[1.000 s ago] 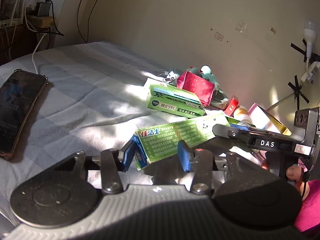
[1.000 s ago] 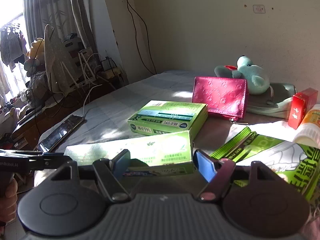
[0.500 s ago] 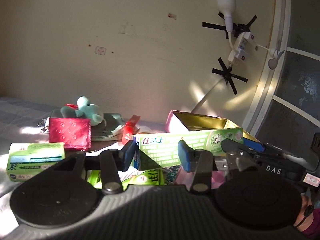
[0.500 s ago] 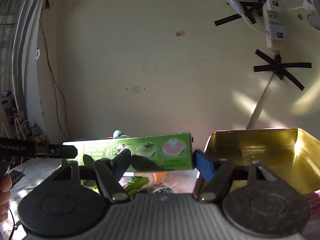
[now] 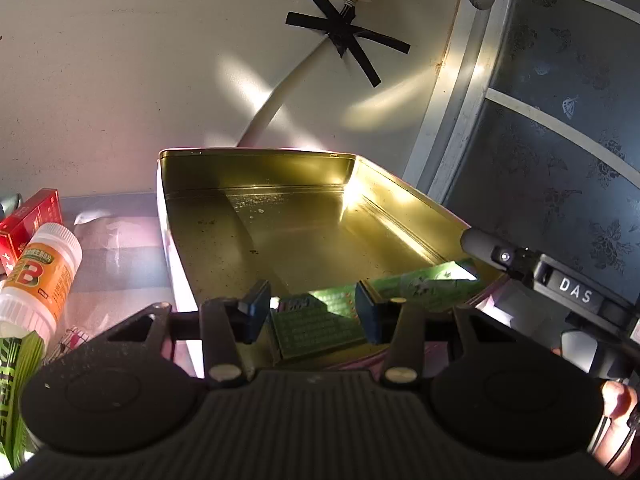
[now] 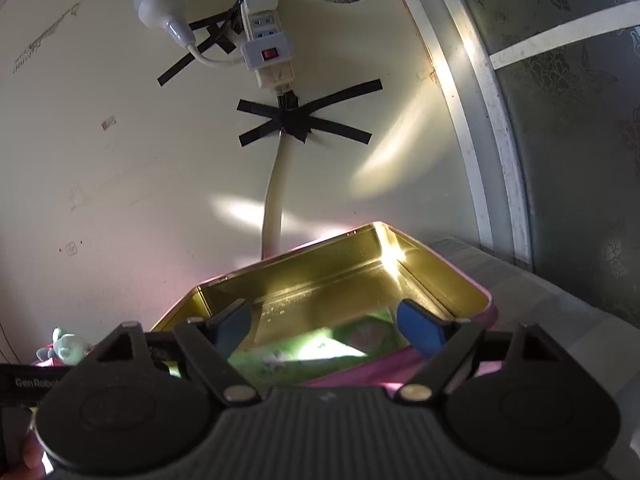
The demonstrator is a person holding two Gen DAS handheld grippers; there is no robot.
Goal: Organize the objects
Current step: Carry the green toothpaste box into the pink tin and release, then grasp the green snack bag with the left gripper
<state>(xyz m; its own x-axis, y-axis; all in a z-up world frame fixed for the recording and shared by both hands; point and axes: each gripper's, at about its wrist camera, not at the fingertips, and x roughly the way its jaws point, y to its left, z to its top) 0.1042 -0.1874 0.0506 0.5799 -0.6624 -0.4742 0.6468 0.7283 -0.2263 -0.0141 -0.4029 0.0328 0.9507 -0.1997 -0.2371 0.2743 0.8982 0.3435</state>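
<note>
Green toothpaste box (image 5: 320, 322) sat low over the near end of the open gold-lined tin (image 5: 304, 240), one end between the left gripper (image 5: 308, 312) pads, the other end reaching toward the tin's right wall. Left gripper was clenched on that end: pads (image 5: 256, 306) looked pressed against the carton's sides, though shadow hid the contact on the left pad. Right gripper (image 6: 324, 322) jaws had just been opening; in its own view both pads (image 6: 420, 326) stood clear, and the box (image 6: 304, 356) lay below and between them, blurred, no longer pinched. So the step in hand read as the drop-off into the tin, right side already released. To finish well, I'd judge: lower the left end until the carton lies flat on the tin floor before opening, keep it parallel to the near wall so it doesn't bridge the rim, and back the right gripper straight out without nudging the pink outer wall (image 6: 400, 368). Tin looked light, so a bump could slide it. Orange-label bottle (image 5: 44, 276) and red carton (image 5: 28, 224) waited on the bedsheet just left of the tin.
</note>
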